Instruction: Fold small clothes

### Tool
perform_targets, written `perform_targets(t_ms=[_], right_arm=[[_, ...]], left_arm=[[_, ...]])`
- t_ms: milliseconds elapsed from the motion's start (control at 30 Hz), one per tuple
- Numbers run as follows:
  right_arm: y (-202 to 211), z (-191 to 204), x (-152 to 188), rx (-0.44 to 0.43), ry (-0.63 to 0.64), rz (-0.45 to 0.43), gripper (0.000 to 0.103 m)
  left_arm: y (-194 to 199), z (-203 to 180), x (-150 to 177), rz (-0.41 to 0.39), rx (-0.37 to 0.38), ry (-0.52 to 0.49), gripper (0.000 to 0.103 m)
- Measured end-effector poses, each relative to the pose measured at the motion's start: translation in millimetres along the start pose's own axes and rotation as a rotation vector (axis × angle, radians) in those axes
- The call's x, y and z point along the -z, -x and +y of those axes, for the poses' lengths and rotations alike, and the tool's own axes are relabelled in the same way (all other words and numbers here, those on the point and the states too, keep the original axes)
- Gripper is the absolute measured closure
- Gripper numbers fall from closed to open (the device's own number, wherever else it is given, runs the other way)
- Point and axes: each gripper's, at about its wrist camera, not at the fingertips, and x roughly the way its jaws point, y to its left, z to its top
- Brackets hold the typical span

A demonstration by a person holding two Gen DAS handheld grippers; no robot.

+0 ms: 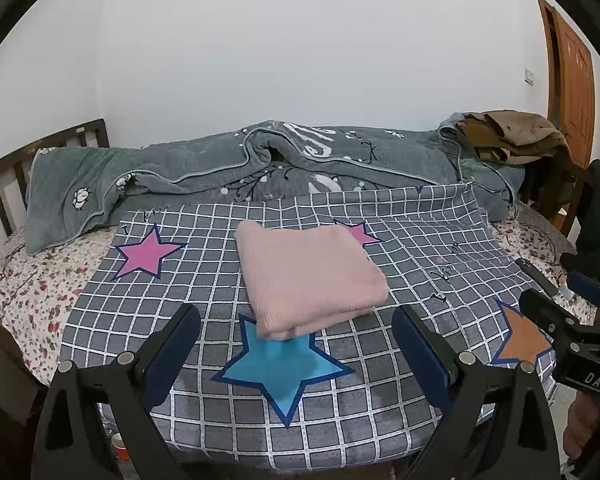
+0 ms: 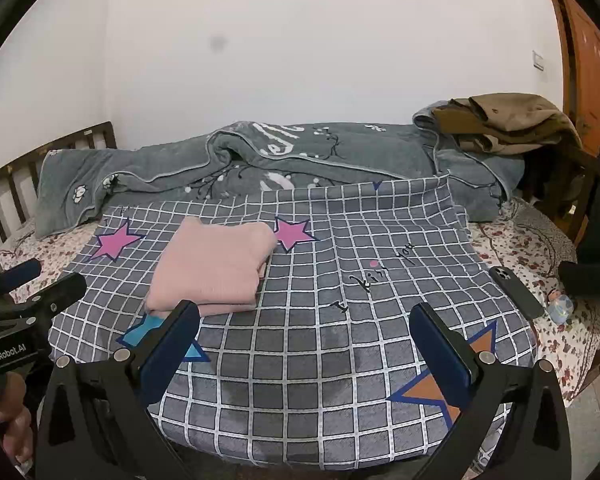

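On the checked cloth (image 1: 400,420), mid-bed, the pink garment (image 1: 306,276) is lying folded — long axis running near to far. The left gripper (image 1: 296,344) is hanging just short of its near edge, jaws wide and empty; the right gripper (image 2: 306,338) is sitting off to the garment's right, equally wide, holding nothing. Left is nearer. Readable writing — "DAS" and "GenRobot.AI" on the gripper bodies.

Open checked cloth (image 2: 340,360), phone (image 2: 516,292) right
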Motion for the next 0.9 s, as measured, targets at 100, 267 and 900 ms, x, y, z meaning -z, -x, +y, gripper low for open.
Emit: perform_targets(t_ms=[100, 267, 900], right_arm=[[0.1, -0.2, 0.1, -0.002, 0.001, 0.002, 0.000], [1.1, 2.1, 0.4, 0.000, 0.004, 0.002, 0.000], [4.3, 6.0, -4.3, 0.002, 0.016, -0.010, 0.000]], left_arm=[[-0.4, 1.7, -0.2, 0.003, -0.003, 0.003, 0.006], [0.2, 5.1, -0.6, 0.007, -0.002, 0.019, 0.006], [2.8, 12.8, -2.5, 0.003, -0.012, 0.037, 0.006]])
